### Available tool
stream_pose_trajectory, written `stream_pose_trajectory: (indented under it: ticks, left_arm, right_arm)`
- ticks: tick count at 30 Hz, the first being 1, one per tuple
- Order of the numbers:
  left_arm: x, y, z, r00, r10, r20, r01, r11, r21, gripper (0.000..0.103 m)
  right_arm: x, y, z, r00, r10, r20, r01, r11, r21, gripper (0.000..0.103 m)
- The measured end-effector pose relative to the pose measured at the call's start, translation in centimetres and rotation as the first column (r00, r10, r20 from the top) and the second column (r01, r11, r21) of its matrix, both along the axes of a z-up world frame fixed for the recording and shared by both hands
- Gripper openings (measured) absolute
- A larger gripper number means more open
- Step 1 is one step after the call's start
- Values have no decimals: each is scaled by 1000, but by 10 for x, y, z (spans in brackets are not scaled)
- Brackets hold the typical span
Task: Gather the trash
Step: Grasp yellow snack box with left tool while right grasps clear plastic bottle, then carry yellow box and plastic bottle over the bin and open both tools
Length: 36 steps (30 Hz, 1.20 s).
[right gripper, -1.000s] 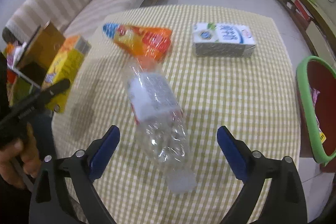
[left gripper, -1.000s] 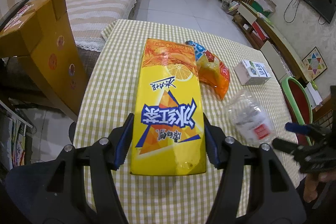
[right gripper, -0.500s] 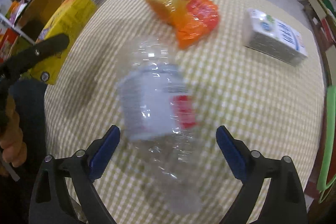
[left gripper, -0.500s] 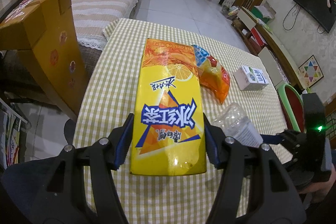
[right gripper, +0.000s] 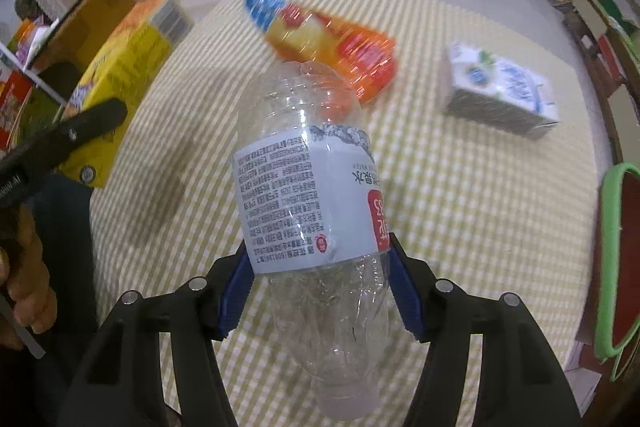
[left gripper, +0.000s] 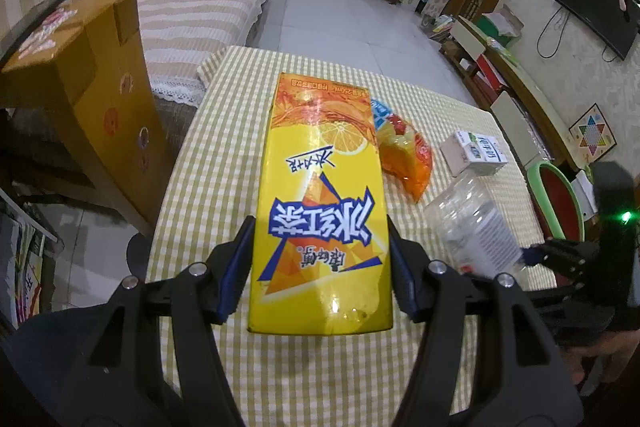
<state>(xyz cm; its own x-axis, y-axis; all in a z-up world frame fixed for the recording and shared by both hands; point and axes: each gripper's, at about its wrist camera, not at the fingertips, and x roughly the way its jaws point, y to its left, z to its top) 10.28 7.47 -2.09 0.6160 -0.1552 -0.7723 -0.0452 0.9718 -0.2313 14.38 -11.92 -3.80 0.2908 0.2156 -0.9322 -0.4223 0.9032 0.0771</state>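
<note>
Checkered table (left gripper: 224,131): left gripper (left gripper: 320,267) jaws clamp carton (left gripper: 320,195); right gripper (right gripper: 316,287) jaws clamp bottle (right gripper: 308,187).

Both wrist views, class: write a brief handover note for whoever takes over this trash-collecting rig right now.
Left hand-held gripper: shut on the yellow drink carton.
Right hand-held gripper: shut on the clear plastic bottle.
On the checked table: orange snack wrapper, white milk carton.
Green-rimmed bin at the table's right edge.
Done: two items gripped. Left: bin them, then collect the wrapper and milk carton.
</note>
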Motion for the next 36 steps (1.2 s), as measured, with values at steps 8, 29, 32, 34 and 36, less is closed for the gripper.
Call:
stream_pose_trajectory:
  ticks: [8,29,32,34,36]
  left_arm:
    - [-2,-31,19,998,-55,16,55,998,7,58]
    - [53,-182,70,948,-308,85,307,951,26,58]
    - [61,-206,73,933,-349,88,348,937,28,58]
    - [65,-220,75,924,-371,89,370,929,28,58]
    - [70,-235,77,913,-397,91,396,918,27,58]
  right_arm:
    - [8,-48,43,993,-93,72,88,994,65,60]
    - [10,-243,109,857,-485,172,439,864,248,60]
    - [10,-269,116,829,-530,178,477,837,268,60]
    - [11,-286,119,805,-564,184,507,816,279,60]
    - [11,-301,121,786,-590,184,530,796,290,60]
